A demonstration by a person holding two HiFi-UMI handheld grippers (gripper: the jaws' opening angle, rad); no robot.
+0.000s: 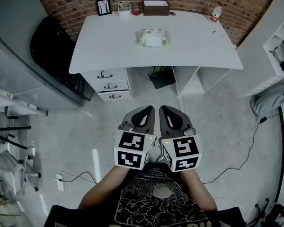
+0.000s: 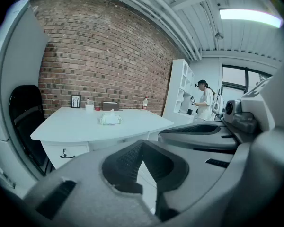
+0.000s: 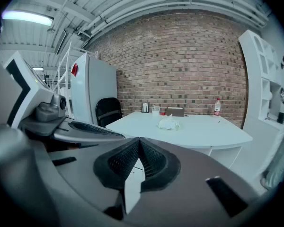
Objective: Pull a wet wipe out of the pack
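- Step: approach, not yet begun. We stand on the floor, well back from the surface point(image 1: 194, 41); we judge the task at zero, with the pack untouched.
- Wet wipe pack point(image 1: 152, 37) lies mid-surface, far ahead of both sets of jaws. In the left gripper view it sits ahead and a bit left of the jaw line; in the right gripper view ahead and slightly right.
- A pale tuft point(image 2: 111, 111) stands up from the pack's top. We read it as a wipe already poking out, though it is too small to be sure.
- Left gripper point(image 1: 149, 110): jaws closed with pad tips meeting, nothing between them, touching nothing.
- Right gripper point(image 1: 164, 110): the same, jaws together at the tips, empty, held just beside the left one and close to our body.
- Next move, as we judge it: walk up, bring both grippers over the pack and part the jaws. One gripper likely pins the pack down; the other pinches the tuft and pulls up.
- Risk: the light pack may lift along with the wipe if it is not held down.
- Beyond the pack at the surface's far edge: picture frame point(image 1: 103, 6), brown box point(image 1: 155, 7), bottle point(image 1: 217, 12). All are well clear of the pack.
- A person point(image 2: 206, 100) stands far off to the right of the left jaws, not involved.
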